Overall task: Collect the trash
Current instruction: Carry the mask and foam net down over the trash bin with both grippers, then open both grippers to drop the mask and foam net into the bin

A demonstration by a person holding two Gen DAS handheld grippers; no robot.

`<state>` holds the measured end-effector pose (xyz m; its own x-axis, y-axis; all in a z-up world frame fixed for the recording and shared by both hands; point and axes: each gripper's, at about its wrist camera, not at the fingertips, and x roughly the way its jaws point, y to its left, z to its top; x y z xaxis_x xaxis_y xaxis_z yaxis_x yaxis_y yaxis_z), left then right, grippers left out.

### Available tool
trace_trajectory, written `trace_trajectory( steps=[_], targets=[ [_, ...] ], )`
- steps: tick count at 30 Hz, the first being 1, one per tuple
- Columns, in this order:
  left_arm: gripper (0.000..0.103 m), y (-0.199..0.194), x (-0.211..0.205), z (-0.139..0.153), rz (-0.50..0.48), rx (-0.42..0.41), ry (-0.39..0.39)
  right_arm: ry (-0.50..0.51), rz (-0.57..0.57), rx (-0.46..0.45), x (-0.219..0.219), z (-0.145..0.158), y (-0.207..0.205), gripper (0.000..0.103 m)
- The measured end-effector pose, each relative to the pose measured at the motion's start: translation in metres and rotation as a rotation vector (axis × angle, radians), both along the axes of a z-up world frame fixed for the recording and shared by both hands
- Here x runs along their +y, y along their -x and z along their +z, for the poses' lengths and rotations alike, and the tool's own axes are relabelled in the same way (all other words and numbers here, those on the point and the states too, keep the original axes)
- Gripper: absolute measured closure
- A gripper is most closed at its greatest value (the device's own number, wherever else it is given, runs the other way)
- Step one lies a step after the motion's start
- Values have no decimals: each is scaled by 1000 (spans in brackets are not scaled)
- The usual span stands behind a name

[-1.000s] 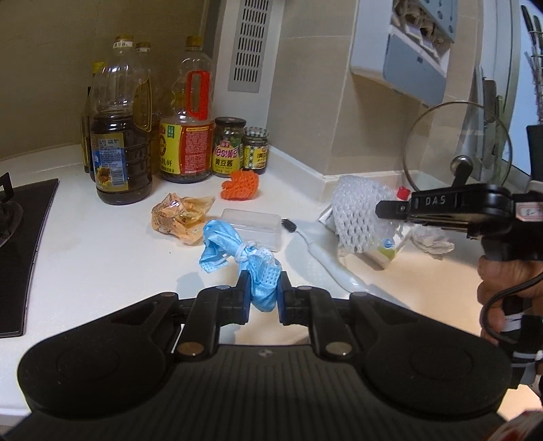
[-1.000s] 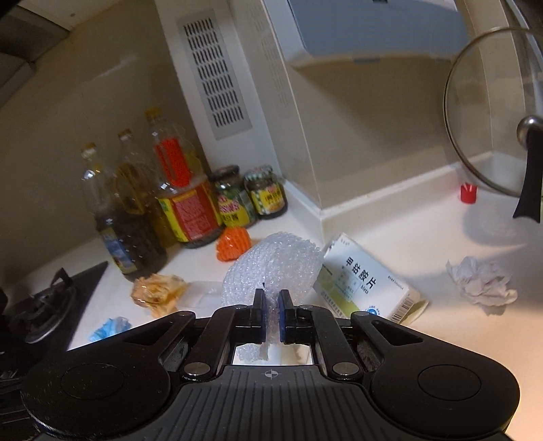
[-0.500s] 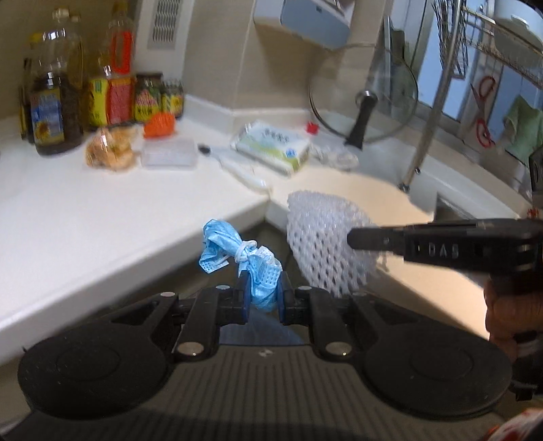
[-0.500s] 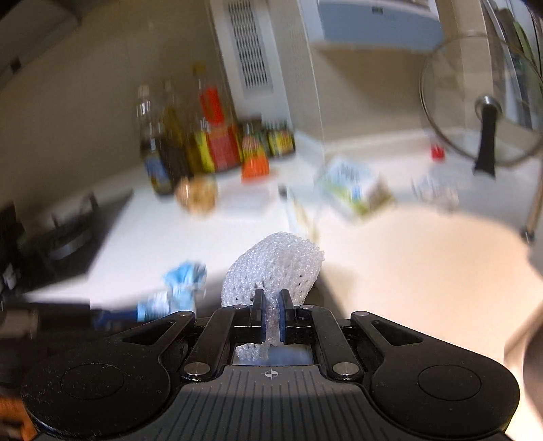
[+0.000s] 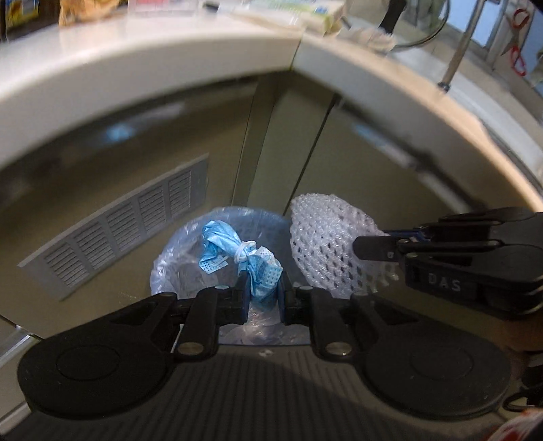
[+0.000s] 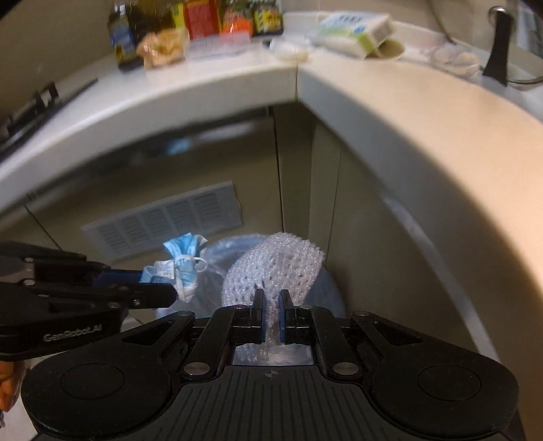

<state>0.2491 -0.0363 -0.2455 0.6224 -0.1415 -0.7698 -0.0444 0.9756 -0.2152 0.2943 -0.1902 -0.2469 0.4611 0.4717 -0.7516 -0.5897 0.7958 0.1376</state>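
Observation:
My left gripper (image 5: 263,288) is shut on a crumpled blue face mask (image 5: 237,252), which hangs over the mouth of a trash bin lined with a clear bluish bag (image 5: 176,251). In the right wrist view the same mask (image 6: 183,261) shows at the left, in the left gripper (image 6: 169,291). My right gripper (image 6: 270,310) is shut on a white foam fruit net (image 6: 275,268), also above the bin liner (image 6: 329,291). The net (image 5: 325,244) and the right gripper (image 5: 359,247) appear beside the mask in the left wrist view. Both pieces are held in the air, below the counter edge.
The white counter edge (image 6: 210,91) curves overhead. On it lie a crinkled snack wrapper (image 6: 163,51), a clear plastic box (image 6: 217,47), a medicine carton (image 6: 356,29), a crumpled tissue (image 6: 454,59), oil bottles and jars (image 6: 203,17). A vent grille (image 5: 112,234) sits in the cabinet front behind the bin.
Both grippers have dropped from above the counter to below its edge, carrying the mask and the foam net. The bin with its bag has come into view under them.

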Motion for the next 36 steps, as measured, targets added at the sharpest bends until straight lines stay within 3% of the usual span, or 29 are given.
trace_trajectory(
  steps=[3, 5, 7, 19, 28, 30, 32, 36],
  targets=[
    [85, -12, 0, -22, -3, 19, -4, 15, -4, 15, 0, -16, -9, 96],
    [75, -18, 2, -33, -1, 52, -13, 22, -1, 27, 0, -23, -13, 96],
    [74, -22, 4, -36, 11, 67, -15, 35, 7, 30, 1, -28, -14, 96],
    [74, -2, 20, -2, 73, 57, -45, 49, 2, 71, 12, -34, -17, 95],
    [74, 3, 30, -5, 99, 72, -40, 10, -8, 102, 31, -46, -21, 95],
    [74, 5, 32, -6, 105, 75, -41, 11, -15, 106, 33, -49, -23, 85],
    [72, 6, 34, -7, 111, 78, -44, -4, -28, 105, 31, -50, -23, 44],
    [71, 12, 39, -5, 123, 80, -49, 3, -39, 116, 28, -47, -20, 43]
  ],
)
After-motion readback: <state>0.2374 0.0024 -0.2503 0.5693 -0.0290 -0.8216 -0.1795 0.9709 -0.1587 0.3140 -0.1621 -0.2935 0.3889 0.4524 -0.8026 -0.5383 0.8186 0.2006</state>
